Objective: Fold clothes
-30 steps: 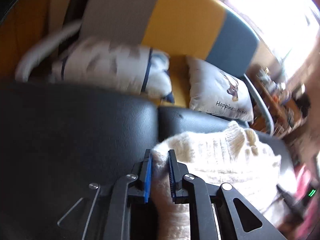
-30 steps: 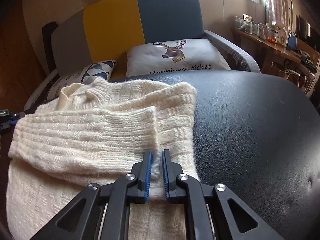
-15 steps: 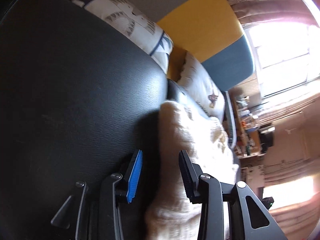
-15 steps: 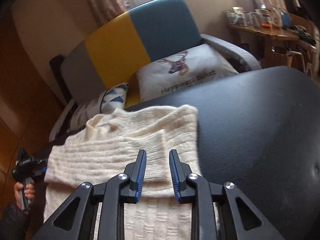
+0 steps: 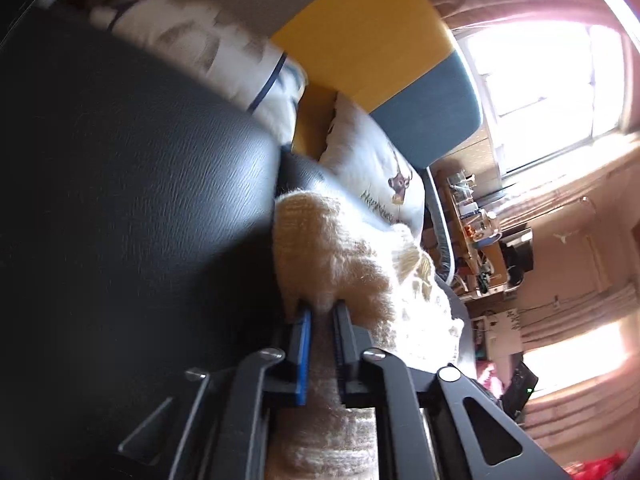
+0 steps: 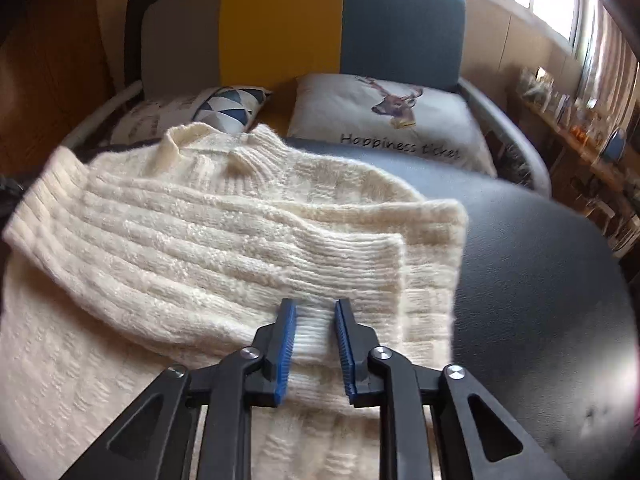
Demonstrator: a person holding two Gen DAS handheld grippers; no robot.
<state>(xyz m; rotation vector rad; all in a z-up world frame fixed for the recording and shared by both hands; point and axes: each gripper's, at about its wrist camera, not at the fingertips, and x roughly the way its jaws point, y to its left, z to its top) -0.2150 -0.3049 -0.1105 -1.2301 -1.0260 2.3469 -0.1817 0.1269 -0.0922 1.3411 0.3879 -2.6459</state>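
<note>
The broad black leather-look padded surface (image 6: 540, 280) carries the cream ribbed knit sweater (image 6: 200, 240), laid flat on its left part with the collar toward the sofa. Both sleeves are already crossed over the body, so the step in hand is judged to be the fold of the body itself. Behind stands the grey, yellow and blue panelled sofa (image 6: 304, 20), holding the white deer-print cushion (image 6: 384, 120) and the blue-triangle patterned cushion (image 6: 224, 106).

The left gripper (image 5: 320, 312) has its jaws drawn close on a bunched edge of the sweater at the knit's left margin. The right gripper (image 6: 314, 312) has its jaws narrowly parted, astride the cuff end of the upper sleeve; contact cannot be confirmed. The next move probably calls for both grippers to seize matching edges and carry them over evenly.

The sweater's hem is cut off below both views. The left view is tilted and motion-blurred. The cluttered wooden side shelf (image 6: 576, 136) is too small to resolve.
</note>
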